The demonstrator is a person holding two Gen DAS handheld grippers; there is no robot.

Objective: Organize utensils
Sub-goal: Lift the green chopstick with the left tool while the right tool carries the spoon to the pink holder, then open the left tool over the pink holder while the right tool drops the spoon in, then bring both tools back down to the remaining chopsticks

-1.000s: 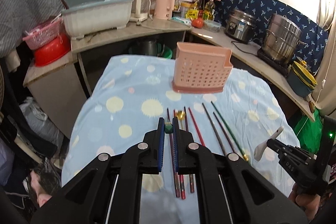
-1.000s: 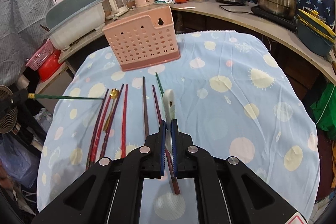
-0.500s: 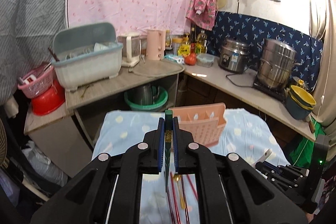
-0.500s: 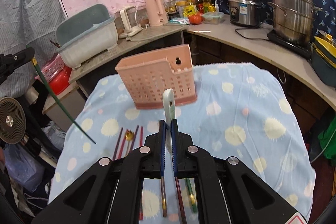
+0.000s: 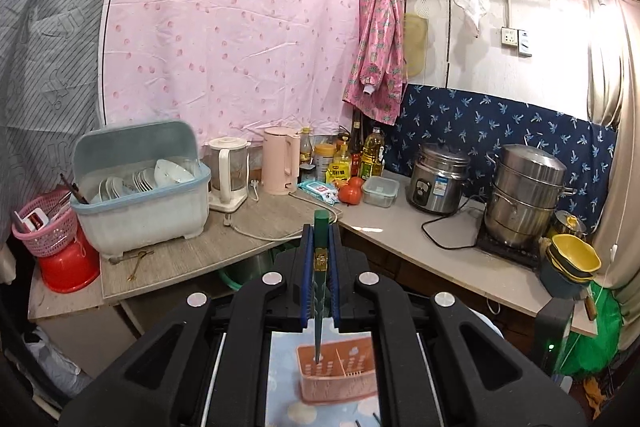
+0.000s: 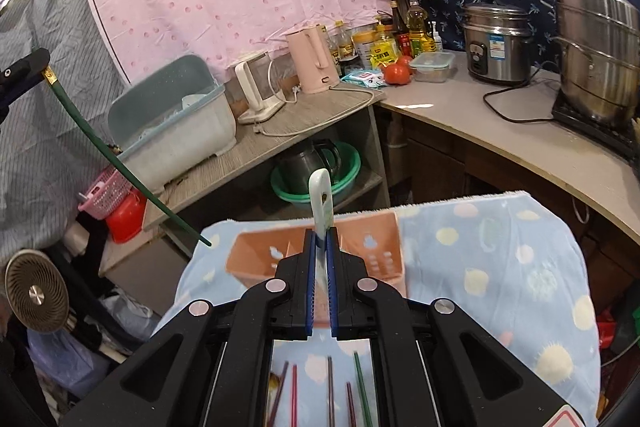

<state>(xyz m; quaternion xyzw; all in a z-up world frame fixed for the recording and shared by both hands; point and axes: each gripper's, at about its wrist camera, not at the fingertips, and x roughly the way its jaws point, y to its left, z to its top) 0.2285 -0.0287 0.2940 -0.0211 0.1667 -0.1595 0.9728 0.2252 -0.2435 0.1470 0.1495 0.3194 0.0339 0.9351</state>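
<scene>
My left gripper [image 5: 320, 239] is shut on a green chopstick [image 5: 319, 291] that hangs steeply down, its tip over the pink perforated utensil holder [image 5: 338, 379] on the table. In the right wrist view that same green chopstick [image 6: 120, 167] slants down from the upper left toward the holder [image 6: 256, 259]. My right gripper [image 6: 320, 239] is shut on a white spoon [image 6: 321, 199] whose handle end sticks up above the jaws, just in front of the holder. Several red, dark and green chopsticks [image 6: 330, 387] lie on the cloth below.
The table wears a blue cloth with pale dots [image 6: 500, 259]. Behind it runs a counter with a dish box [image 5: 140, 195], a pink kettle [image 5: 282, 163], bottles, a rice cooker [image 5: 438, 179] and a steel steamer [image 5: 524, 195]. A green basin [image 6: 316, 175] sits on the shelf underneath.
Both grippers have risen from the table with their utensils and moved toward the pink holder. The green chopstick swung from lying level to hanging steeply down over it.
</scene>
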